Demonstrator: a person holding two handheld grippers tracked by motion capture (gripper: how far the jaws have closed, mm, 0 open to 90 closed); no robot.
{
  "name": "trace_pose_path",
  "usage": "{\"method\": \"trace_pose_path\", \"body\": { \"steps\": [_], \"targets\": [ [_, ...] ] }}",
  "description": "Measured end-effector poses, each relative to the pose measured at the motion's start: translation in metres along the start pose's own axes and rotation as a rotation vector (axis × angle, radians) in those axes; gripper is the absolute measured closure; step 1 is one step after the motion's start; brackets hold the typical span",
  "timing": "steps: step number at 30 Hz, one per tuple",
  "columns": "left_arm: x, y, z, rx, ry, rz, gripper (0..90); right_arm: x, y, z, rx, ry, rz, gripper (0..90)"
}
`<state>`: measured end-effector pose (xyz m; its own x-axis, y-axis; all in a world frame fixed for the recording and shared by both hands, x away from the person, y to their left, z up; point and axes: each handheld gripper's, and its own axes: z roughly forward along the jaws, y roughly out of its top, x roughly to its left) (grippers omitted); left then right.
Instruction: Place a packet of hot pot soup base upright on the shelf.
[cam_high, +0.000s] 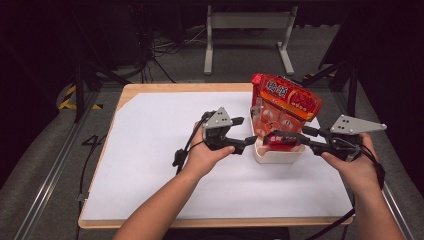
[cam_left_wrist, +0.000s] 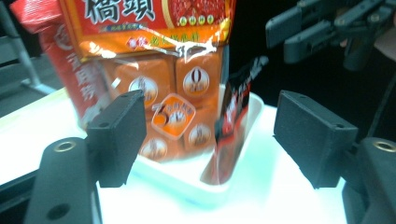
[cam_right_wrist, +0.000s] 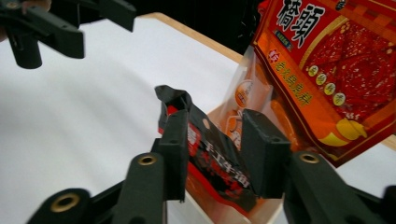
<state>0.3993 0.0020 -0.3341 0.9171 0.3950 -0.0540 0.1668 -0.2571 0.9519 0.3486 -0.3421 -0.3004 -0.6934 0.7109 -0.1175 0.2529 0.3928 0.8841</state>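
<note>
Right gripper (cam_right_wrist: 212, 156), rising from the bottom of the right gripper view, had its two black jaws set either side of a small black-and-red foil sachet (cam_right_wrist: 210, 158); whether the pads actually pinched it or merely bracketed it could not be told. That sachet stood upright at the near edge of a shallow white rectangular plastic tray (cam_high: 277, 155), right of centre in the high view, its lower end already inside the rim. Behind it in the same tray leaned a tall red-and-orange printed snack bag (cam_high: 285, 107), part clear film showing orange wrapped pieces.

Left gripper (cam_left_wrist: 208, 140) had its jaws wide apart and held nothing, pointing at the tray from the lower half of its own view, near but not touching.

By my judgement the packing was well along: the big bag was in, the sachet nearly seated, with release and withdrawal left. A white paper sheet (cam_high: 160, 150) covered the wooden table (cam_high: 125, 92)
</note>
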Motion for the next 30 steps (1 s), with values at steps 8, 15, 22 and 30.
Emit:
{"method": "trace_pose_path", "body": {
  "steps": [8,15,22,30],
  "targets": [
    [-0.007,-0.024,-0.058,0.061,0.088,0.006,21.3,0.009,-0.008,-0.007,-0.046,0.013,0.041,49.3],
    [-0.003,-0.06,-0.104,0.081,0.171,-0.053,19.7,0.014,-0.022,-0.007,-0.067,-0.001,0.061,47.7],
    [0.003,-0.089,-0.136,0.065,0.24,-0.094,19.4,0.012,-0.032,-0.007,-0.057,-0.003,0.09,47.7],
    [0.011,-0.106,-0.166,0.045,0.301,-0.092,18.6,0.013,-0.038,0.0,-0.035,0.008,0.09,47.1]
  ]
}}
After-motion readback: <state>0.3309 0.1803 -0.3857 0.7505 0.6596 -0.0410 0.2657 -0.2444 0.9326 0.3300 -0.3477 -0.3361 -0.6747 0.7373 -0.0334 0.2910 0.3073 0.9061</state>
